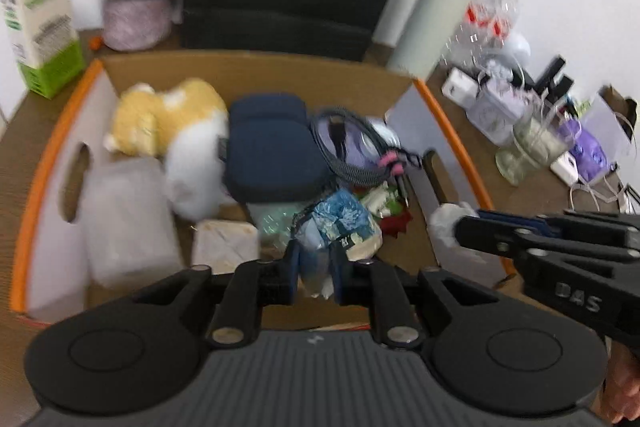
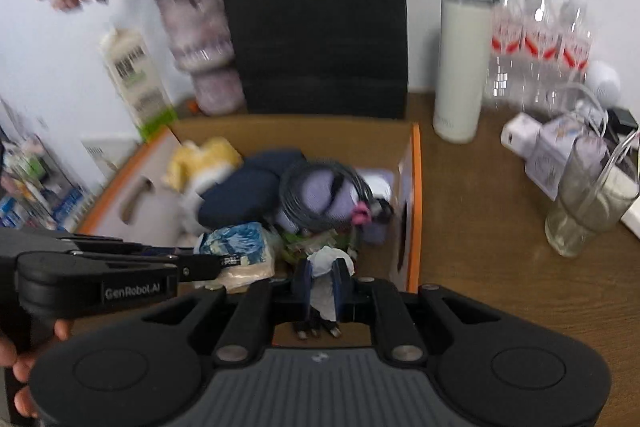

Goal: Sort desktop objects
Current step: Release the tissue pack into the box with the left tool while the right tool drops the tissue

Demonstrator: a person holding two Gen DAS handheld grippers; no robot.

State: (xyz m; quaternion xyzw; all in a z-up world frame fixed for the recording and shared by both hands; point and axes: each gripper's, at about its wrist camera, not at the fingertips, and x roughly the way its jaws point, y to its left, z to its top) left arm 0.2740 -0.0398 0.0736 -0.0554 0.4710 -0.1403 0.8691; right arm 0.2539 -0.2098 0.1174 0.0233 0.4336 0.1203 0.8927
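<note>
A cardboard box point(image 1: 440, 115) with an orange rim holds a yellow-and-white plush toy point(image 1: 168, 119), a navy pouch point(image 1: 272, 147), a coiled grey cable point(image 1: 360, 143) and several smaller items. My left gripper point(image 1: 316, 269) hangs over the box's near side, shut on a blue-and-white packet point(image 1: 340, 227). My right gripper point(image 2: 323, 285) is shut on a crumpled white tissue point(image 2: 326, 267) above the box's near right corner point(image 2: 416, 187). In the right wrist view the left gripper point(image 2: 212, 263) reaches in from the left with the packet point(image 2: 240, 247). In the left wrist view the right gripper point(image 1: 460, 223) enters from the right.
Behind the box stand a milk carton point(image 2: 136, 79), a vase of flowers point(image 2: 204, 47) and a black panel point(image 2: 312, 7). On the brown desk to the right are a white bottle point(image 2: 460, 67), packed water bottles point(image 2: 540, 43), a glass point(image 2: 584, 203) and small white boxes.
</note>
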